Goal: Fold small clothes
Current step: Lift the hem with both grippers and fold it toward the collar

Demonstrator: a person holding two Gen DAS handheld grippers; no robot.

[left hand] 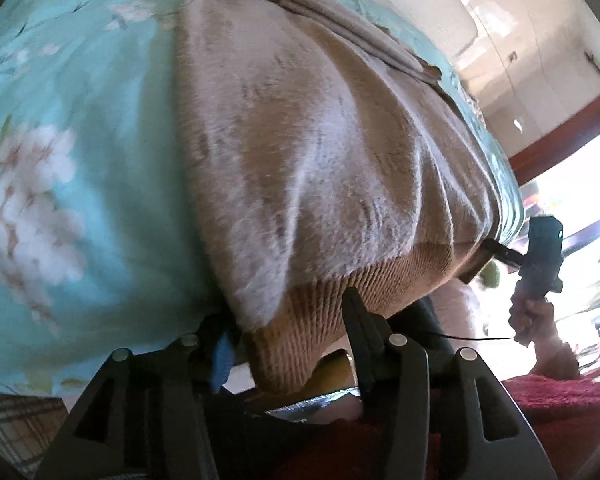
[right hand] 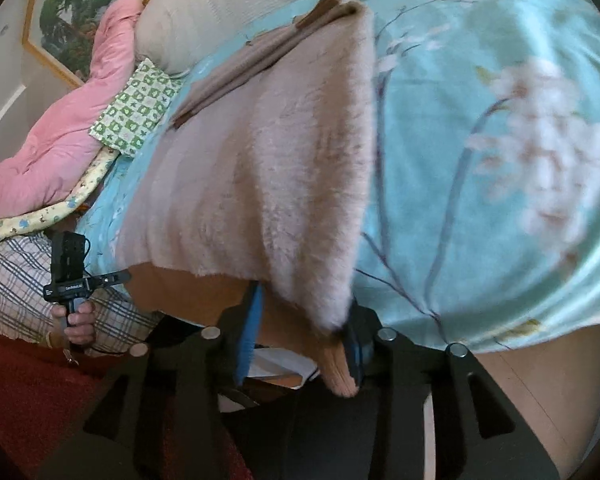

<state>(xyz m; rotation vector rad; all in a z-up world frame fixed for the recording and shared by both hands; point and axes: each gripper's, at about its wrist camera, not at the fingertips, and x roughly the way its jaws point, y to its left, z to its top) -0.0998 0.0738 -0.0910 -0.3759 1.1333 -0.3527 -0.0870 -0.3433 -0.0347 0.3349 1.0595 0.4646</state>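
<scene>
A fuzzy beige garment with a ribbed tan hem lies on a turquoise flowered bedsheet; its hem hangs over the bed edge toward me. My left gripper has its fingers spread around the hem corner, and the hem hangs slack between them. My right gripper also stands open at the other hem corner, the cloth draped against its right finger. Each view shows the other gripper at the far hem side: the right gripper and the left gripper.
Folded brown-beige clothes lie at the garment's far end. A pink quilt, a green patterned cloth and a cream pillow sit at the bed's head. A plaid blanket hangs at the side.
</scene>
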